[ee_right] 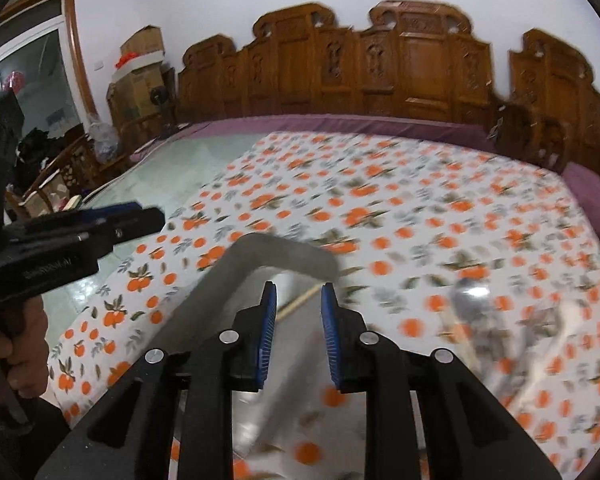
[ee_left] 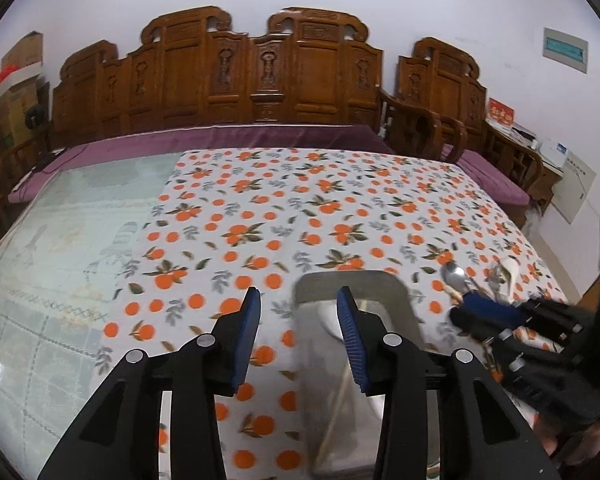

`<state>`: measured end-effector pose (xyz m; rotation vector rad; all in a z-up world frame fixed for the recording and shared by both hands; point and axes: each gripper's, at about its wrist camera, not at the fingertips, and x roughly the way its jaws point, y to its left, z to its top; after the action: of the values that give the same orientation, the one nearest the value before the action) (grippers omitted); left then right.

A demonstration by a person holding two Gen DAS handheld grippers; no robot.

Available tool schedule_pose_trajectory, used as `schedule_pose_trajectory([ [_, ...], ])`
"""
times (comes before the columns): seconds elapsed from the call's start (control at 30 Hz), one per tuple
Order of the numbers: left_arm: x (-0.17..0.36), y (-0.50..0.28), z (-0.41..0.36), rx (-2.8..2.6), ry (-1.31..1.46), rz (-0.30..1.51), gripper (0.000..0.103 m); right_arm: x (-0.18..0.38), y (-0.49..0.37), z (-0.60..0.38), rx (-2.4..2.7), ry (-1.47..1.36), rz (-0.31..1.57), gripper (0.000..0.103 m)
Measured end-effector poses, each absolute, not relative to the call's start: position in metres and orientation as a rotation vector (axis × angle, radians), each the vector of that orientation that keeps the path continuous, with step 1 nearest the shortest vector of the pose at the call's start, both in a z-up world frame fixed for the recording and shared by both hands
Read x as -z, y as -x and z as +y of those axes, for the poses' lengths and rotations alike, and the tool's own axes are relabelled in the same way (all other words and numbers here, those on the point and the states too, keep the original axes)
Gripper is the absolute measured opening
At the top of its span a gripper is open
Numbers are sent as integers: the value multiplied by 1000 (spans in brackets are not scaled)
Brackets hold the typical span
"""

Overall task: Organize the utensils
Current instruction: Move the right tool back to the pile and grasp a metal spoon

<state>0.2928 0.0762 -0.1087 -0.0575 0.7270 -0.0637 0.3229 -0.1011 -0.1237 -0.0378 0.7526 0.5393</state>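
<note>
Going left to right across the left wrist view, the pale green table cover (ee_left: 60,240) gives way to the orange-print tablecloth (ee_left: 300,208) that covers most of the table. The left gripper (ee_left: 298,316) hangs above the cloth, its jaws moderately apart with nothing between the pads. Its right pad overlaps the near-left part of the grey tray (ee_left: 404,304), a shallow metal tray with rounded corners. Inside it lie what looks like a white spoon (ee_left: 328,320) and a pale chopstick (ee_left: 336,408) running toward the camera.

Further right, loose on the cloth just past the tray, lie the utensils yet to be sorted: a metal spoon (ee_left: 454,276) and a white ceramic spoon (ee_left: 508,272), with a tangle beside them that is too blurred to name. The right gripper (ee_left: 476,308) reaches in beside that cluster. In its own view the right gripper (ee_right: 298,300) shows a narrow gap and empty pads, poised over the tray (ee_right: 204,288); the picture is smeared by motion.

The step in hand seems to be fetching the next loose piece. To do it well, the right gripper should widen before descending, approach the metal spoon (ee_right: 470,296) at its handle and not its bowl, and close across the narrow width so it cannot pivot. The left gripper would do best staying clear of the tray's opening.
</note>
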Motion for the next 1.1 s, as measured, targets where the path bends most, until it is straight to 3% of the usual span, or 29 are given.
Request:
schedule_pose_trajectory([
  [0.27,106,-290,26,136,32,732,43,99,-319,-192,-391,18,707,25],
  [0.6,123,-287,-37,223,-35,779,43,138,-324,-248,-268,21,765,25],
  [1.1,145,-292,-62,243,-55,839,43,198,-373,-203,-438,107,913,25],
])
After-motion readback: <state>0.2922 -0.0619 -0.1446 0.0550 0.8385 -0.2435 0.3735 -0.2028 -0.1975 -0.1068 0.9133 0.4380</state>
